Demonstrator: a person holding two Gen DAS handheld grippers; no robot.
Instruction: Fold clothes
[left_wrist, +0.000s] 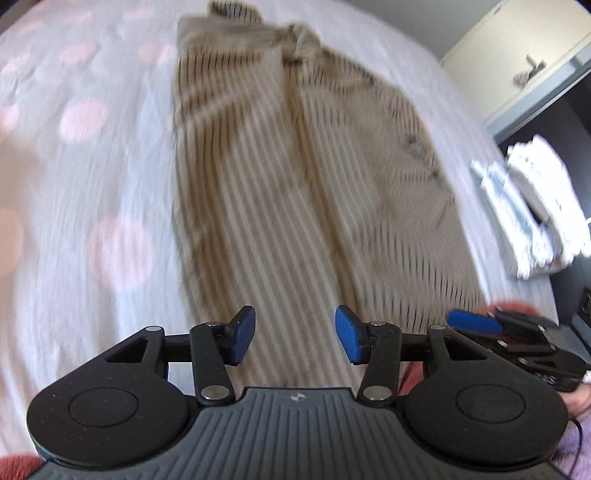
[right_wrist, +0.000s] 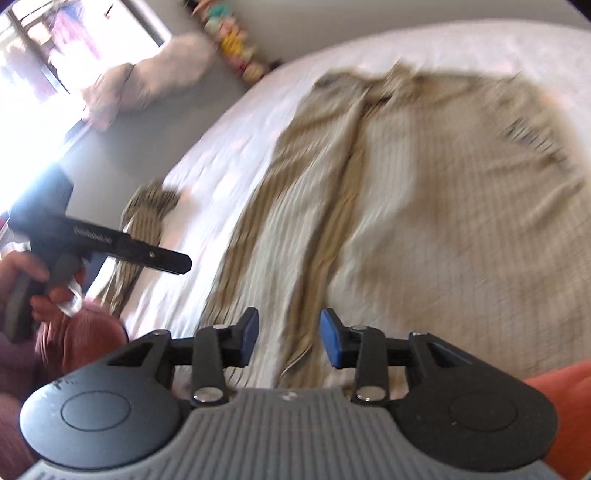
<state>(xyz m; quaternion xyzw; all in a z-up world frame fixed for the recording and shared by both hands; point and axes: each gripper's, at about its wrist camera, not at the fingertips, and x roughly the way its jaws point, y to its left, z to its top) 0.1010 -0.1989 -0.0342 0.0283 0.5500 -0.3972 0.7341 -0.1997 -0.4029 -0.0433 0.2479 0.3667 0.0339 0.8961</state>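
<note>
A beige shirt with dark stripes lies spread lengthwise on the white bed sheet with pink dots, collar at the far end. My left gripper hovers open over the shirt's near hem, with nothing between its blue pads. One blue pad of the right gripper shows at the hem's right corner. In the right wrist view the shirt is folded along its middle, and a sleeve sticks out to the left. My right gripper is open above the near edge and holds nothing. Both views are blurred.
A stack of white folded laundry sits at the bed's right edge, with a pale wardrobe door behind it. A hand grips the other tool's handle at the left. A pale pillow and small toys line the wall under a bright window.
</note>
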